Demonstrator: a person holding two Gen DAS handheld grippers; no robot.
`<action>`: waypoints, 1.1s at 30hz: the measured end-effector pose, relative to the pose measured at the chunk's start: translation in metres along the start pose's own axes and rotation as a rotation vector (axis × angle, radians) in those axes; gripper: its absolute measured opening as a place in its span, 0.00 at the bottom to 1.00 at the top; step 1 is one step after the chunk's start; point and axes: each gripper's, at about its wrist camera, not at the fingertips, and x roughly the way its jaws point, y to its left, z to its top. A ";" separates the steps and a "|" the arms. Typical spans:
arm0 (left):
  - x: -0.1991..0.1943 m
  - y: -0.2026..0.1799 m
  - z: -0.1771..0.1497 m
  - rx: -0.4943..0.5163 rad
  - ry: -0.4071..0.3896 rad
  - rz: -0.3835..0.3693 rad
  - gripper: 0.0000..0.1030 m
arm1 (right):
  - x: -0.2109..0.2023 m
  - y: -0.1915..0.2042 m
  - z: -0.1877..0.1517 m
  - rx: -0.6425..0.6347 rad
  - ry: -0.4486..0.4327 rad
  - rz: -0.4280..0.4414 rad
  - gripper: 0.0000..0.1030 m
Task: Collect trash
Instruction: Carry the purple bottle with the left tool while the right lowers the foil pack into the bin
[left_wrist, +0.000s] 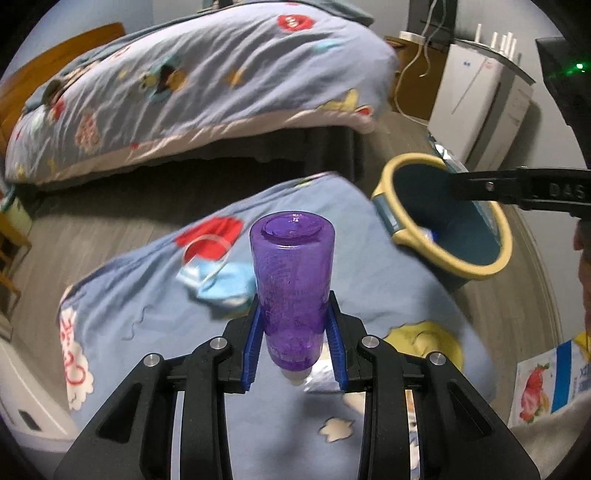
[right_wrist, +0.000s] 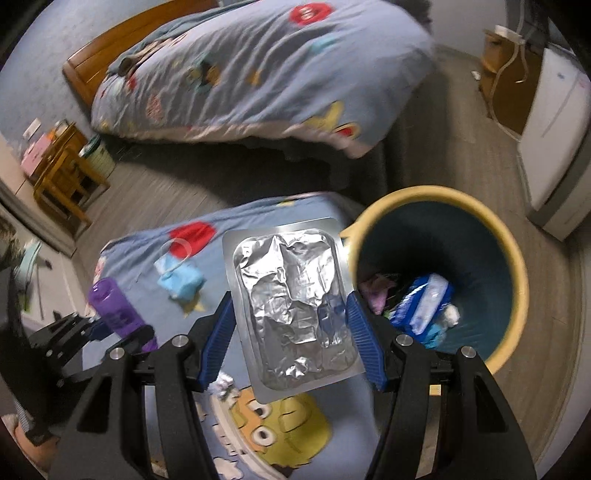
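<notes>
The left gripper (left_wrist: 295, 332) points steeply downward in the lower middle of the left wrist view, its blue fingers (left_wrist: 253, 350) clamped on the lower body of a purple bottle (left_wrist: 293, 291). The bottle stands bottom-up between them, its base toward the camera's far side and its pale cap down by the finger roots. It is translucent purple plastic, scuffed, with lettering too blurred to read.

The right gripper (right_wrist: 291, 332) also tilts steeply down, in the lower middle of the right wrist view. Its fingers (right_wrist: 364, 343) are clamped on the two long edges of a silver foil blister tray (right_wrist: 291, 310), flat-rimmed with crinkled foil in the centre. The tray is held above the cartoon-printed blue bedding (right_wrist: 147, 291), just left of a yellow-rimmed dark teal bin (right_wrist: 517, 280) on the floor at right, which holds a blue wrapper (right_wrist: 421, 302) and other scraps.

A crumpled blue face mask (left_wrist: 221, 280) lies on the bedding behind the bottle. In the left wrist view the letters "DAS" show on the right gripper's arm at the right edge.
</notes>
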 end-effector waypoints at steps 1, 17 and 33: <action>0.000 -0.005 0.004 0.017 -0.003 -0.003 0.32 | -0.001 -0.004 0.002 0.005 -0.006 -0.005 0.58; 0.024 -0.093 0.065 0.134 0.012 -0.077 0.32 | -0.017 -0.094 0.012 0.141 -0.042 -0.082 0.59; 0.081 -0.169 0.104 0.132 0.029 -0.147 0.32 | 0.005 -0.181 -0.013 0.440 -0.011 -0.036 0.59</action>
